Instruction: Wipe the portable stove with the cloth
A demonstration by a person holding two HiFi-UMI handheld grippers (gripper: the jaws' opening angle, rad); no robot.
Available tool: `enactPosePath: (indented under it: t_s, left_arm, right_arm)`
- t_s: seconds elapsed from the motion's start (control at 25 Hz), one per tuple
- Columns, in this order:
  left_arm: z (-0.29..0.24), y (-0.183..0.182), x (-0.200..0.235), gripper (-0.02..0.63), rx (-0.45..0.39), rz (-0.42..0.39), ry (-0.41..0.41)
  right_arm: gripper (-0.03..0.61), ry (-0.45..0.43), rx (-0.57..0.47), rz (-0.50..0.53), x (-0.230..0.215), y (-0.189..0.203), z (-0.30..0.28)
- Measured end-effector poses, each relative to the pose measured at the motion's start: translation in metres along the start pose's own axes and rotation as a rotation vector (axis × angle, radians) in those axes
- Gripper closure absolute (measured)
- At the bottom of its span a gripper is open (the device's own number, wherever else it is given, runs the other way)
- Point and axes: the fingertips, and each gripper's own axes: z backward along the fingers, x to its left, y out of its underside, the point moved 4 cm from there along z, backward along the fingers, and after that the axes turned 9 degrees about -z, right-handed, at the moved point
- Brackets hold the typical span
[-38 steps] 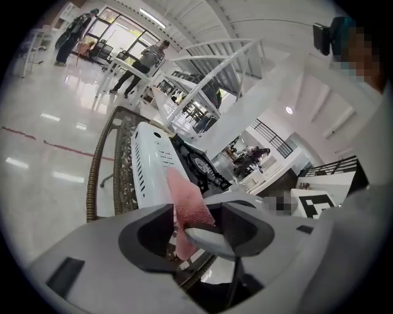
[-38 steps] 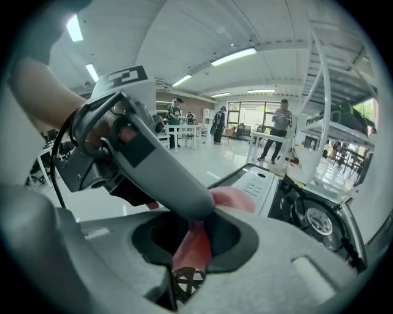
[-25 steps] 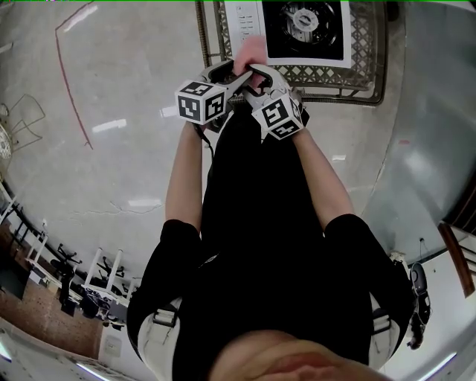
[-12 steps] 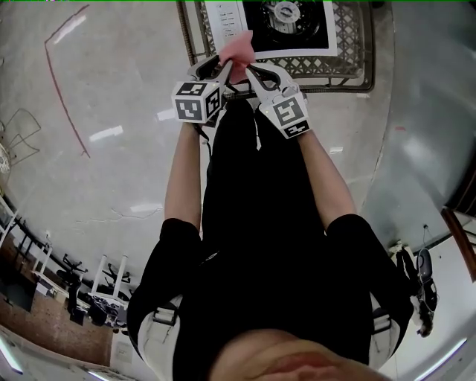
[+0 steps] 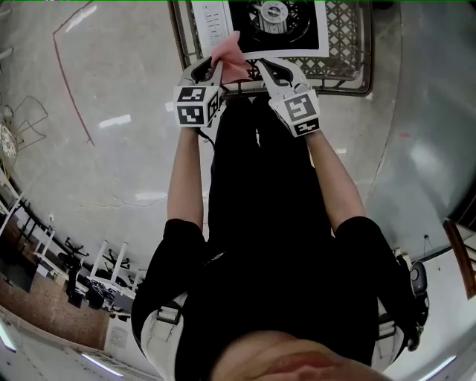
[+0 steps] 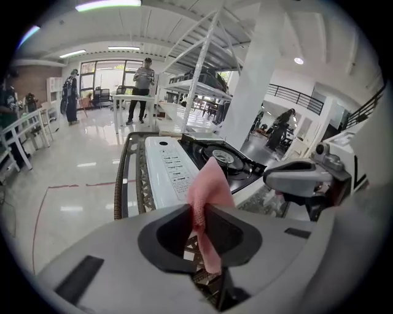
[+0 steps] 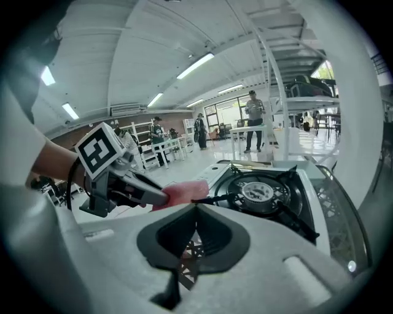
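Note:
The portable stove (image 5: 275, 22), white with a black burner, sits on a metal lattice table (image 5: 346, 45). My left gripper (image 5: 216, 68) holds a pink cloth (image 5: 227, 50) just before the stove's near edge. In the left gripper view the jaws are closing, and their pads pinch the cloth (image 6: 206, 184), which sticks up above the stove's control panel (image 6: 175, 172). My right gripper (image 5: 262, 68) is a little to the right of the cloth, shut with nothing in it. In the right gripper view its jaws (image 7: 195, 207) meet before the burner (image 7: 264, 193), with the cloth (image 7: 184, 191) to their left.
The table's scrolled metal rim (image 6: 126, 178) runs along the stove's left side. Beyond it are glossy floor with a red line (image 5: 71, 82), white tables, a tall rack (image 6: 206, 73) and people standing far off (image 6: 144, 86).
Both grippers have moved up the picture towards the stove. The right gripper has come away from the cloth to the right and shut. The left gripper has closed on the cloth.

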Motion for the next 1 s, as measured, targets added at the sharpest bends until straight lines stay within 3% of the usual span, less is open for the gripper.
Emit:
enactPosePath:
  t_s: [0.32, 0.64, 1.0]
  left_arm:
    - [0.0, 0.003, -0.006, 0.566, 0.017, 0.018, -0.119]
    - [0.009, 0.006, 0.002, 0.566, 0.042, 0.035, -0.19]
    - [0.019, -0.001, 0.032, 0.566, 0.048, 0.063, -0.209]
  right_arm:
    - [0.575, -0.048, 0.015, 0.033, -0.023, 0.002, 0.012]
    - [0.575, -0.077, 0.022, 0.051, -0.01, -0.005, 0.01]
    - [0.575, -0.09, 0.004, 0.048, 0.005, -0.024, -0.004]
